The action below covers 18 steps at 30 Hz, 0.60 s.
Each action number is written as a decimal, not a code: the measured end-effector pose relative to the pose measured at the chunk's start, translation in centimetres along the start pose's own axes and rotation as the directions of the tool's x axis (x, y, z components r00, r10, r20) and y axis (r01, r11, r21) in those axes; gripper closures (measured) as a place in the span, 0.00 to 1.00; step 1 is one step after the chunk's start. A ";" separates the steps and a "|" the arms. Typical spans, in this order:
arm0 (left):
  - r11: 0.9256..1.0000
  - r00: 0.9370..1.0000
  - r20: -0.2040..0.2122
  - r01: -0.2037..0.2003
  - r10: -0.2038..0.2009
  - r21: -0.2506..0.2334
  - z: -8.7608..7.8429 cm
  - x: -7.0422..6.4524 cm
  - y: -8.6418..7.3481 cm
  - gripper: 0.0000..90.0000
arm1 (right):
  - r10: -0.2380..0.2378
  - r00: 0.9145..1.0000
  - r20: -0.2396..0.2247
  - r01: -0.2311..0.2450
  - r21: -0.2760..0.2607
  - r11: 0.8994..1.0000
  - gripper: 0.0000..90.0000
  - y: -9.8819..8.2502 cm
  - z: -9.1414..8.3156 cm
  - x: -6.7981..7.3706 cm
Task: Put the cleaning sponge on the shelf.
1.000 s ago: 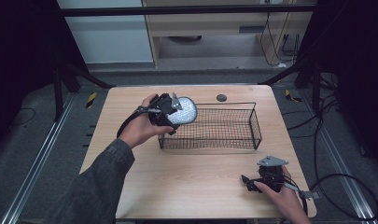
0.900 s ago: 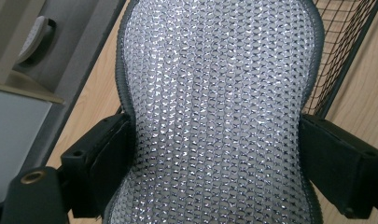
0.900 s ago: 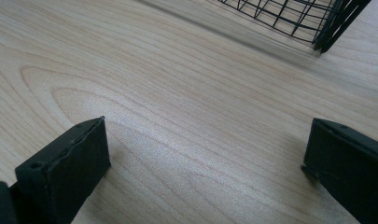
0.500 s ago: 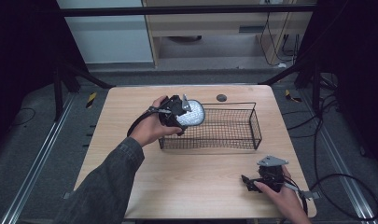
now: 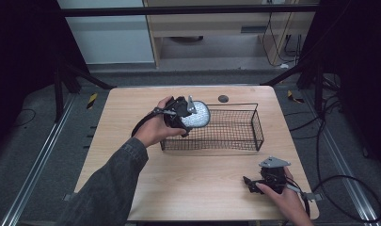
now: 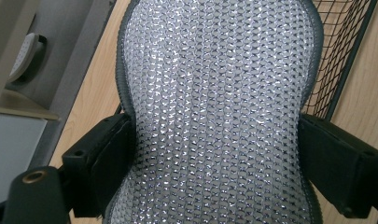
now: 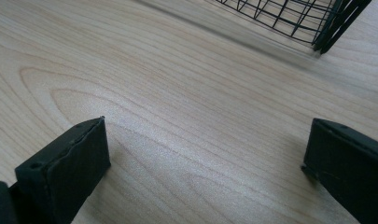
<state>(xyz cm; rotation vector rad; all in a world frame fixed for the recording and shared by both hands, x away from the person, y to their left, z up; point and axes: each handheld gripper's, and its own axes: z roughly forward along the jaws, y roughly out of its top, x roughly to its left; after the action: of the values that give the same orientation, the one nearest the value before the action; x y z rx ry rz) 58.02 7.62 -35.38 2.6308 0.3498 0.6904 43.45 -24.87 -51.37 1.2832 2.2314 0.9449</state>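
Your left gripper (image 5: 187, 114) is clamped on the silver mesh pad (image 5: 196, 115), which hangs right over the wire basket's (image 5: 252, 123) left end, long axis running away from the jaws. Basket's straight below, so just lower it. Right gripper (image 5: 254, 182) sits jaws apart, near right.

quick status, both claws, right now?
Left claw: closed on the silver mesh pad, at the wire basket.
Right claw: open, holding nothing, low over the table.
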 end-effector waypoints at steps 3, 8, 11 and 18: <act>1.000 1.000 -0.005 -0.008 0.008 0.004 0.0 0.0 0.0 0.14 | 0.000 1.000 0.000 0.000 0.000 1.000 0.00 0.0 0.0 0.0; 0.999 0.999 -0.013 -0.033 0.033 0.007 0.2 -0.1 0.0 0.14 | -0.001 1.000 0.000 0.001 0.000 1.000 0.00 0.0 0.0 0.0; 0.999 0.999 -0.015 -0.049 0.050 0.008 0.4 -0.2 0.1 0.14 | 0.000 1.000 0.001 0.000 0.000 1.000 0.00 0.0 0.0 0.0; 0.997 0.997 -0.015 -0.075 0.076 0.013 0.7 -0.2 0.7 0.14 | 0.000 1.000 0.000 0.000 0.000 1.000 0.00 0.0 0.0 0.0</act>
<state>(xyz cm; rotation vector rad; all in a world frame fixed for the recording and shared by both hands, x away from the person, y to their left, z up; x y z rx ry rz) 58.29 6.69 -35.78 2.6633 0.2607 0.7350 43.45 -24.87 -51.37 1.2835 2.2313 0.9444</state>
